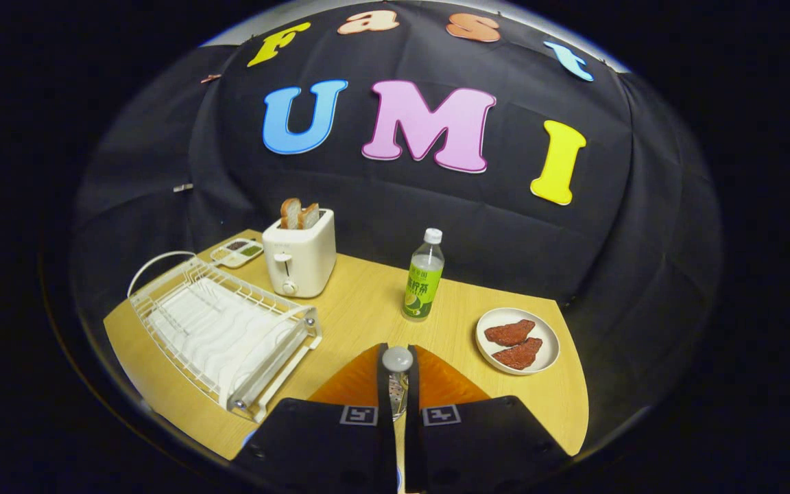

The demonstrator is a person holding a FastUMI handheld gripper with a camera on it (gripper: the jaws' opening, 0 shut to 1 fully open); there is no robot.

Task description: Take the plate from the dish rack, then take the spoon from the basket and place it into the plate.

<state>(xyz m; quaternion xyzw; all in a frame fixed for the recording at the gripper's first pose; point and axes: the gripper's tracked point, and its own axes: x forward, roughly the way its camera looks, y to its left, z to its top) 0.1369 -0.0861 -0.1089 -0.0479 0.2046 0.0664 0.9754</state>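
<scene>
Metal is showing between the fingers of the gripper (398, 353): both are pressing in on a spoon (397, 394), whose stem is running up the narrow gap and whose rounded end is poking out just past the fingertips. With the spoon in hand and the white wire dish rack (223, 336) sitting to the left with no dishes in it, the task seems to be entering its last step, carrying the spoon over to the plate. The white plate (551, 343) is lying on the wooden table (361, 309), ahead and to the right of the fingers, and two reddish-brown pieces of food (515, 343) are taking up most of its middle. A green-labelled bottle (424, 281) is standing just beyond the fingertips, near the plate. The next move is probably calling for a swing to the right, clear of the bottle, then a lowering over the plate's bare rim area before the fingers are parting.
</scene>
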